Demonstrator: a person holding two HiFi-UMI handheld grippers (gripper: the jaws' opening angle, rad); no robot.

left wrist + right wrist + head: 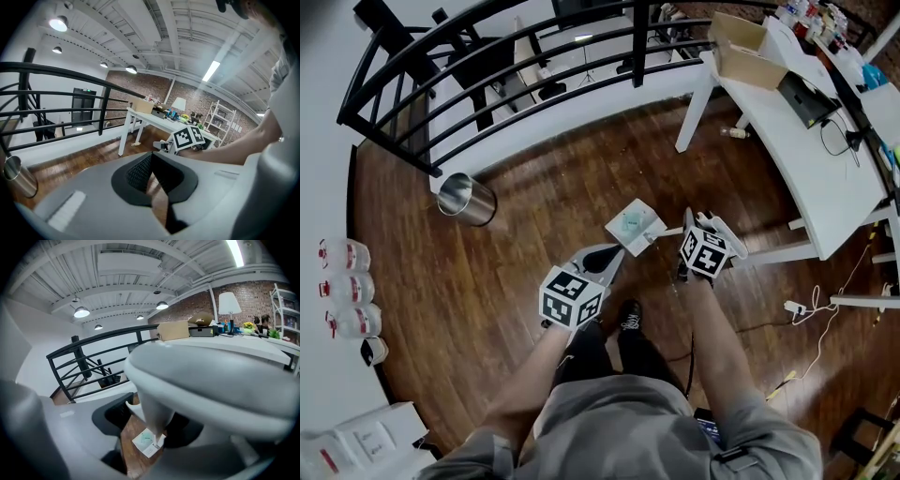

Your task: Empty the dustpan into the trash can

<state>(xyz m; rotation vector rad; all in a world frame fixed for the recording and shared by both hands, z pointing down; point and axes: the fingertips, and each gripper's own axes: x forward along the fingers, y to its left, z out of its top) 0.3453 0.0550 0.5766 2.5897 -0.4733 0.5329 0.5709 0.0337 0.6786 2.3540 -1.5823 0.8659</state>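
Observation:
The white dustpan point(635, 226) shows a pale green scrap in its pan and sits low over the wood floor just ahead of the person's feet. Its thick grey handle point(211, 380) fills the right gripper view, narrowing to the pan point(149, 442) below. My right gripper point(682, 231) is shut on that handle, dark pads on either side. Left of the pan, my left gripper point(609, 255) is shut and empty, its tips meeting point(151, 161). The round metal trash can point(467, 199) stands to the far left near the railing and also shows as the trash can point(16, 176) in the left gripper view.
A black railing point(487, 84) runs along the floor's far edge. A white table point(797, 141) with a cardboard box point(741, 47) and clutter stands at the right, with cables point(806, 309) on the floor beside it. Several bottles point(347, 286) line the left wall.

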